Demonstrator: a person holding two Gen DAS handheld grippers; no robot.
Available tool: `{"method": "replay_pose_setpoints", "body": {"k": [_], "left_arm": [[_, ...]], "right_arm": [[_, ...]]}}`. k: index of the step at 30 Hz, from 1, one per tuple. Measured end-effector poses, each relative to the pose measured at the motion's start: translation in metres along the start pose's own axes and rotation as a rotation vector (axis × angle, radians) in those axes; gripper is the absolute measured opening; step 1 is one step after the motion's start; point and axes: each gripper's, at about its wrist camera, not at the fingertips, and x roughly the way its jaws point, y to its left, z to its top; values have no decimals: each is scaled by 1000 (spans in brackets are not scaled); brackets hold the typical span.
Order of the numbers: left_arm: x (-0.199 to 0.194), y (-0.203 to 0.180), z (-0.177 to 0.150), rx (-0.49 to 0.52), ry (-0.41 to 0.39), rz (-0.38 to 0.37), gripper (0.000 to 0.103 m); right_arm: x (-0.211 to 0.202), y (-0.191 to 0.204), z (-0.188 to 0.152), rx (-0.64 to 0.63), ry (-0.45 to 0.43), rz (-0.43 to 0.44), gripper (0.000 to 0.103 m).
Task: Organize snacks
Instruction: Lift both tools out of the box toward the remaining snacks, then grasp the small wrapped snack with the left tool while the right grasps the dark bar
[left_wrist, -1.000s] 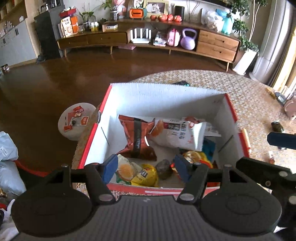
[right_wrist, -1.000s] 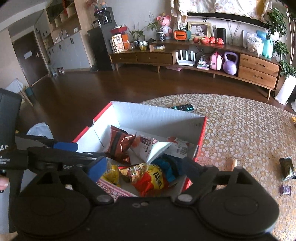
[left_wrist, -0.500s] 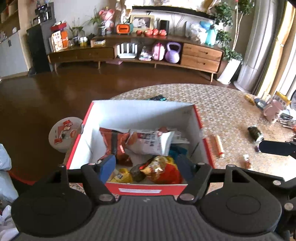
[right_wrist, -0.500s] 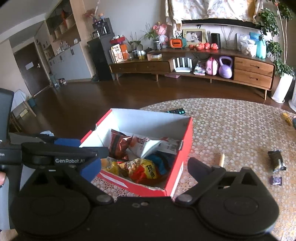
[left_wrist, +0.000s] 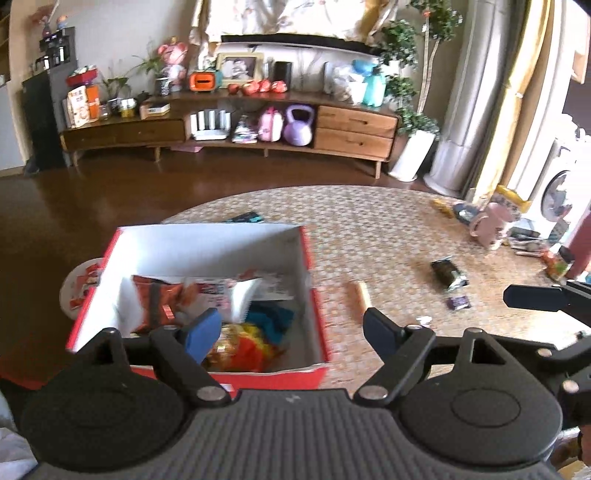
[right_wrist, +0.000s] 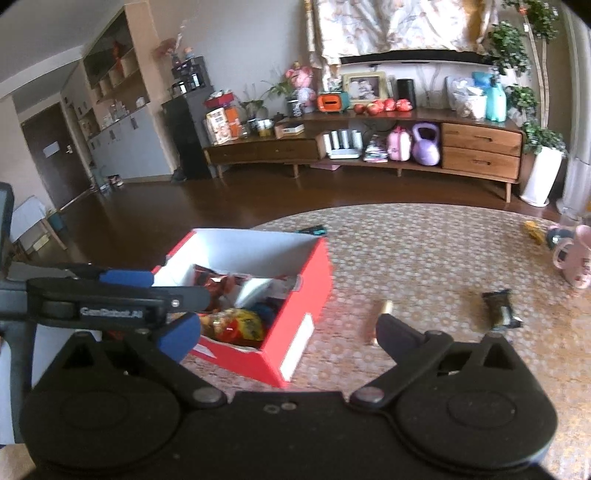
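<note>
Two grippers up over the surface, both tipped down. On the left, "GenRobot.AI" in pale letters along the left gripper. Left gripper: jaws opening, nothing between them, above the red box full of snack bags. Right gripper: jaws wide, empty, above the box's near corner. Further right, loose on the surface: a tan stick, then a dark snack packet. Packet writing too blurry to read.
</note>
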Motion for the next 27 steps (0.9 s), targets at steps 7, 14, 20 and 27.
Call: {"method": "replay_pose_setpoints", "body": {"k": [7, 14, 20, 27], "left_arm": [[22, -34, -4, -9, 20, -53, 89], [54, -66, -13, -33, 65, -76, 92], [81, -95, -20, -9, 92, -94, 103], [120, -125, -28, -20, 141, -54, 103]], "right_arm": [[-14, -44, -7, 36, -3, -82, 102], [-17, -96, -11, 83, -4, -165, 102], [-2, -141, -15, 129, 26, -217, 102], [30, -187, -17, 173, 82, -278, 101]]}}
